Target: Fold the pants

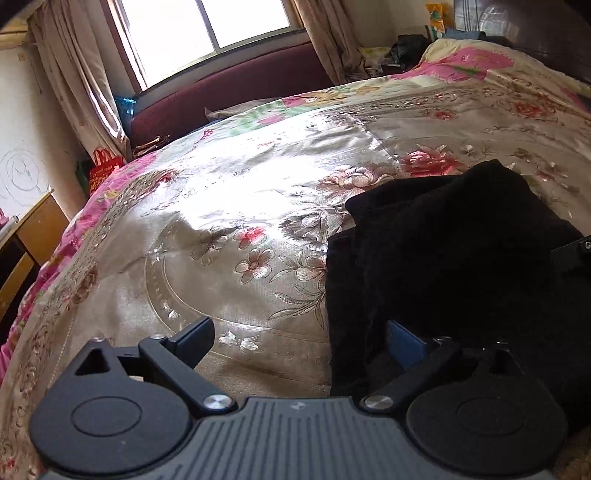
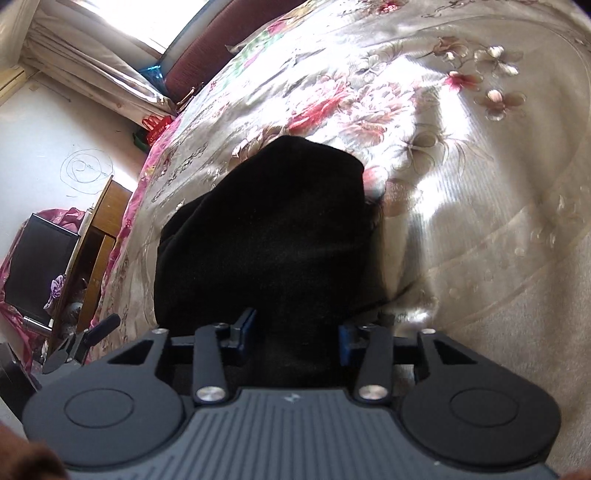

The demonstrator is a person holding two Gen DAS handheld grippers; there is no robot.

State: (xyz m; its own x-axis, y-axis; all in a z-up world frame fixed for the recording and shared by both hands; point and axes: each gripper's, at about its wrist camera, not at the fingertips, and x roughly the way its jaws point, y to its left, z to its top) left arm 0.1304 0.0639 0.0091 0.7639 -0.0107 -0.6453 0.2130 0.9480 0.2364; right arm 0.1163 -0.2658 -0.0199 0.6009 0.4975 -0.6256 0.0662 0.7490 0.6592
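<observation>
The black pants lie bunched in a folded heap on the bed, on its shiny flowered bedspread, nearer the foot edge than the headboard end. In the left wrist view the heap sits toward the right side of the bed, with bare bedspread stretching away to the left edge.

The left hand-held gripper is released: its jaws stand wide apart, the left finger over bare bedspread and the right finger against the near edge of the pants, with nothing clamped between them.

The right hand-held gripper has pants cloth filling the gap between its two blue-padded fingers. The pads sit at the sides of the fabric, but the cloth is too dark to tell whether they press on it or merely straddle it, so the grip cannot be judged.

Beyond the far side of the bed are a dark red headboard-like panel, a bright window with pale curtains, and a wooden cabinet by the left edge.
</observation>
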